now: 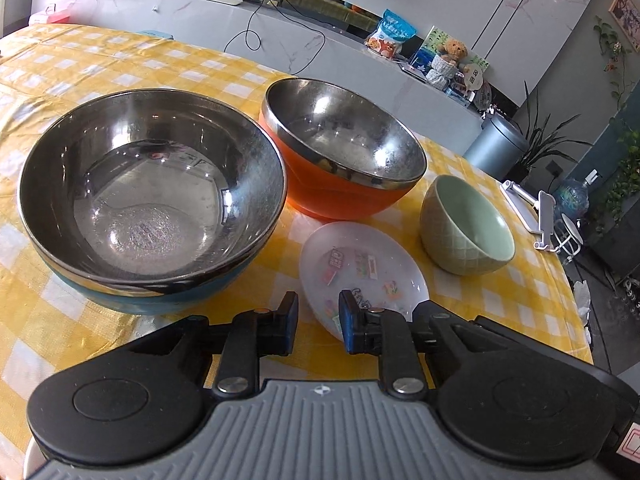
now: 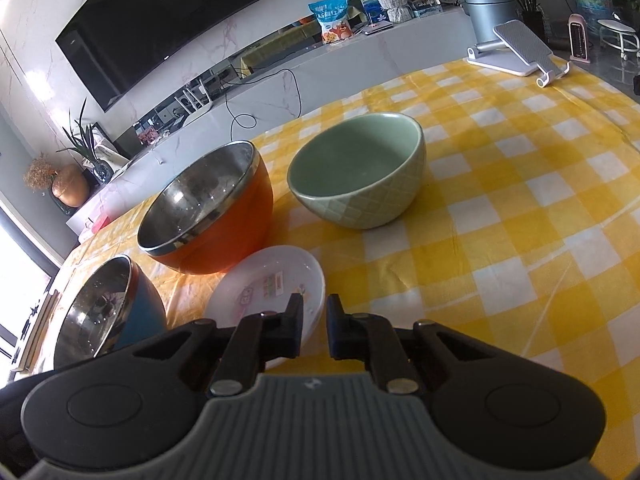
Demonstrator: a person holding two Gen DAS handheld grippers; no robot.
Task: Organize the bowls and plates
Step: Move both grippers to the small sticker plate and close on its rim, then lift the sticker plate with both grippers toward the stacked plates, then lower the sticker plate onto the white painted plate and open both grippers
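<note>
Left wrist view: small white plate [image 1: 372,276] with printed pictures lies flat on the yellow checked tablecloth [image 1: 80,80], just past the fingertips.
Plate, right wrist view: same plate sits at 10 o'clock from the fingertips, its near rim running under the left-hand finger.
Left gripper [image 1: 319,300]: jaws drawn in but apart. The plate's near rim crosses the gap and cloth shows between the pads. Nothing clamped.
Right gripper [image 2: 314,304]: jaws almost together, a slim gap left. Cannot tell whether the pads pinch the plate's rim or only hang over it.
Blue bowl [image 1: 152,200]: steel-lined, largest, at 9 o'clock from the plate, near but apart.
Orange bowl [image 1: 344,140]: steel-lined, at 12 o'clock from the plate, tilted toward the blue bowl and touching or nearly touching its rim.
Green bowl [image 1: 468,228]: ceramic, quilted outside, at 2 o'clock from the plate, upright, apart from it.
Phone stand [image 2: 516,48]: far table edge at 1 o'clock, well apart from the dishes.
Step in hand (judgement): taking hold of the plate by its rim. No dish is stacked or nested yet, so the task is at its start.
Next move (judgement): needs a firm pinch on the thin rim before lifting. The plate lies flat, so one finger must get under the lip.
Risk (judgement): smooth plate could slide on the cloth or slip from a shallow grip.
</note>
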